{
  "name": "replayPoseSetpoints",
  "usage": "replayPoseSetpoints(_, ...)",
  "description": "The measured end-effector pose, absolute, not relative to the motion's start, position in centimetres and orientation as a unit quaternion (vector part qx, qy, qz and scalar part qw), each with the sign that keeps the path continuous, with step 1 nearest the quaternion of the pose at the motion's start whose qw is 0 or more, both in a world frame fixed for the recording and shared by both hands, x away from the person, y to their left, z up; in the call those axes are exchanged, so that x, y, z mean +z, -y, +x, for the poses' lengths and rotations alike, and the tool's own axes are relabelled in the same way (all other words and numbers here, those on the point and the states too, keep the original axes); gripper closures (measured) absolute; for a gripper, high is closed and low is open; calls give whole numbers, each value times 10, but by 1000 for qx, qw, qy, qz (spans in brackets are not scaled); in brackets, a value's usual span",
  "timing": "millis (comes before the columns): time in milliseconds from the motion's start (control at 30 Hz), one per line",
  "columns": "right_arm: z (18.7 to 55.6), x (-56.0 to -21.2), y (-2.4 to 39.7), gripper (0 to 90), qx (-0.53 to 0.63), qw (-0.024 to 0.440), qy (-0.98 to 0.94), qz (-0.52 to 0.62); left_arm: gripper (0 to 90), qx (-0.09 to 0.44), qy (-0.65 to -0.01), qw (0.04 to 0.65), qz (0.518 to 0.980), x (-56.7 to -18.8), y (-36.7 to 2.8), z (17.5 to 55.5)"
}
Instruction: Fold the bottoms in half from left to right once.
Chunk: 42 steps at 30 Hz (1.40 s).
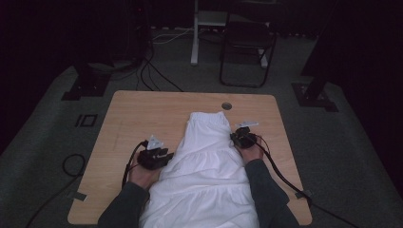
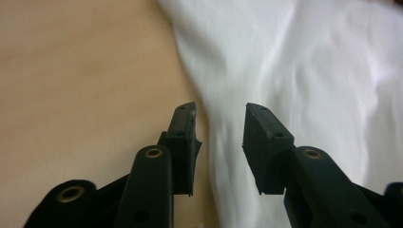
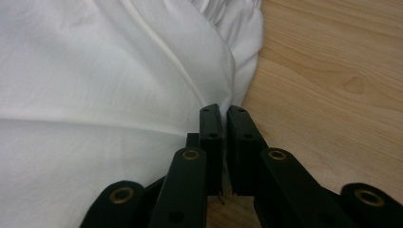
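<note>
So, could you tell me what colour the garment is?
White garment, clearest in the high view.

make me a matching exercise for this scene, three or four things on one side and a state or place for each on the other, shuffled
Things:
1. left tool
2. right tool
3. white tiered cotton skirt
4. light wooden table

States or places:
A. spread flat between the two tools
B. jaws apart, over the skirt's edge
C. bears a round hole near its far edge
D. jaws shut on the skirt's edge

Pairs: 1-B, 2-D, 3-A, 4-C
</note>
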State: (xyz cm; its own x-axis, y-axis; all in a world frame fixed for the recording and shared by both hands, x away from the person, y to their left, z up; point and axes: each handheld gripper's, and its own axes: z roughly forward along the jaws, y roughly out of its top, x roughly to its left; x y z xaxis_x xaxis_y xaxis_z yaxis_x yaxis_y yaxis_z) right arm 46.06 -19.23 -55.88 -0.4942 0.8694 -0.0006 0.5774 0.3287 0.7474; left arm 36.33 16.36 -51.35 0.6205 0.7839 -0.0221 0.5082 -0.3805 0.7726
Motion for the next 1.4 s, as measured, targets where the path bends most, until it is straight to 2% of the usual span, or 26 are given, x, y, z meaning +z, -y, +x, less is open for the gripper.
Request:
replayPoseSetpoints(133, 460, -559, 193, 847, 357, 202, -783, 468, 645, 172, -375, 384, 826, -514, -130, 391)
replayPoseSetpoints(300, 457, -560, 193, 847, 357, 202, -783, 468, 663, 161, -366, 336, 852, -547, -103, 403)
replayPoseSetpoints(467, 445, -559, 194, 854, 350, 205, -795, 451, 671, 162, -374, 355, 842, -555, -111, 385)
replayPoseSetpoints(733, 399, -561, 194, 862, 350, 194, -814, 421, 672, 182, -352, 367, 842, -562, -118, 327)
replayPoseSetpoints(833, 384, -559, 193, 864, 341, 194, -827, 404, 670, 182, -349, 363, 845, -562, -118, 324)
replayPoseSetpoints(933, 384, -552, 195, 797, 340, 204, -823, 407, 660, 175, -353, 370, 842, -562, -118, 327)
replayPoseSetpoints(1067, 400, -534, 195, 642, 385, 210, -796, 416, 616, 166, -368, 377, 834, -560, -122, 329)
replayPoseSetpoints(1200, 421, -530, 182, 514, 414, 174, -795, 408, 575, 173, -380, 391, 820, -559, -127, 329)
replayPoseSetpoints(1267, 430, -536, 171, 488, 406, 160, -805, 403, 564, 175, -382, 396, 817, -558, -129, 328)
replayPoseSetpoints(1300, 433, -539, 166, 495, 391, 160, -812, 403, 554, 178, -382, 396, 816, -558, -129, 328)
replayPoseSetpoints(1333, 436, -542, 162, 587, 372, 167, -820, 401, 543, 180, -383, 396, 815, -559, -129, 327)
replayPoseSetpoints(1367, 437, -543, 159, 753, 356, 183, -825, 399, 538, 182, -383, 396, 814, -559, -129, 326)
replayPoseSetpoints(1400, 435, -540, 158, 818, 356, 208, -819, 399, 534, 184, -384, 395, 814, -559, -129, 326)
